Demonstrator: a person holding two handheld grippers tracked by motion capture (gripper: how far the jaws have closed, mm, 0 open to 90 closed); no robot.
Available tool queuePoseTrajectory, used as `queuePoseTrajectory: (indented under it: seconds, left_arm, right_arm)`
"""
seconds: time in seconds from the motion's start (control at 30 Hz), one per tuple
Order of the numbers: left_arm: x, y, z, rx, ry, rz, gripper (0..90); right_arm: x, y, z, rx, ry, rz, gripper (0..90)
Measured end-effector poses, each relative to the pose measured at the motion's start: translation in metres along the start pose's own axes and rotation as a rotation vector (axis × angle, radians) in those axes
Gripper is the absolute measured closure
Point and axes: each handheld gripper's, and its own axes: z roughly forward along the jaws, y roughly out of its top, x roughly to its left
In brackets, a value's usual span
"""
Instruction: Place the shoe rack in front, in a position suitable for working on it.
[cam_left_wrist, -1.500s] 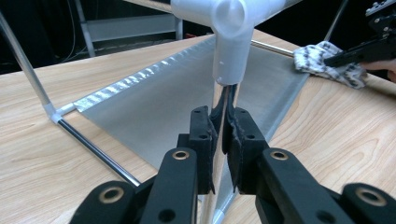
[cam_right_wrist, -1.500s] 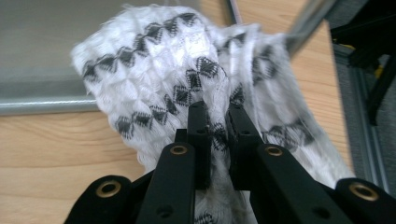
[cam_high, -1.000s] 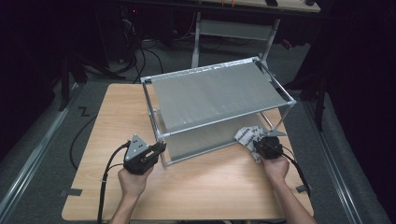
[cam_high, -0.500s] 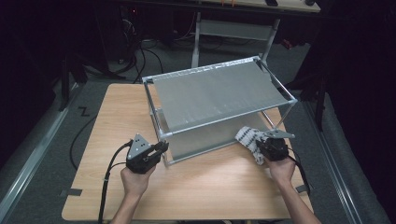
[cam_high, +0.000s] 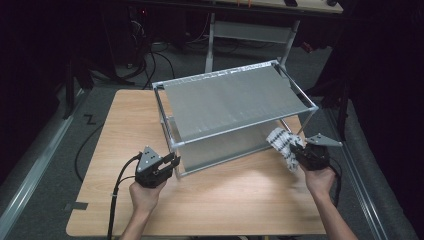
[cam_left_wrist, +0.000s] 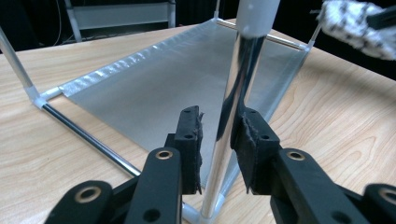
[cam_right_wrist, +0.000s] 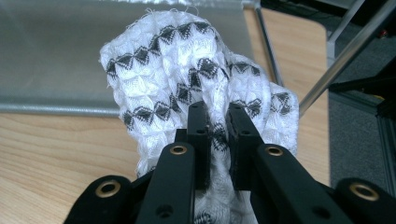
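Right gripper view showed the cloth (cam_right_wrist: 196, 88) pinched between closed jaws of the right gripper (cam_right_wrist: 217, 135), held beside the rack (cam_high: 235, 100). Left gripper (cam_left_wrist: 218, 140) straddled the rack's front post (cam_left_wrist: 238, 84), jaws apart; unclamped, the rack might slide if the cloth snagged.

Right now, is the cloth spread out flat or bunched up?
Bunched up. The white, black-patterned cloth hangs crumpled from the right hand-held gripper, whose jaws are pinched shut on its folds, held clear of the table beside the rack.
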Motion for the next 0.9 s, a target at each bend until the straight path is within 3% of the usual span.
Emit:
queuePoseTrajectory:
  seconds: [0.17, 0.43, 0.6, 0.7, 0.9]
  left_arm:
    - [-0.001, -0.006, 0.003, 0.037, 0.026, 0.0, 63.4]
    - [0.001, -0.022, 0.011, 0.094, 0.061, -0.01, 57.6]
    - [0.0, -0.03, 0.018, 0.127, 0.065, -0.018, 58.1]
    - [-0.001, -0.038, 0.026, 0.166, 0.061, -0.012, 61.0]
    - [-0.002, -0.043, 0.033, 0.191, 0.057, -0.003, 70.6]
  right_arm:
    - [-0.002, 0.012, -0.018, -0.029, -0.008, -0.029, 82.2]
    - [-0.02, 0.031, -0.05, -0.092, -0.041, -0.005, 82.3]
    - [-0.026, 0.044, -0.064, -0.121, -0.043, -0.008, 82.3]
    - [-0.028, 0.062, -0.074, -0.143, -0.061, -0.033, 82.3]
    - [-0.033, 0.097, -0.068, -0.148, -0.088, -0.049, 82.2]
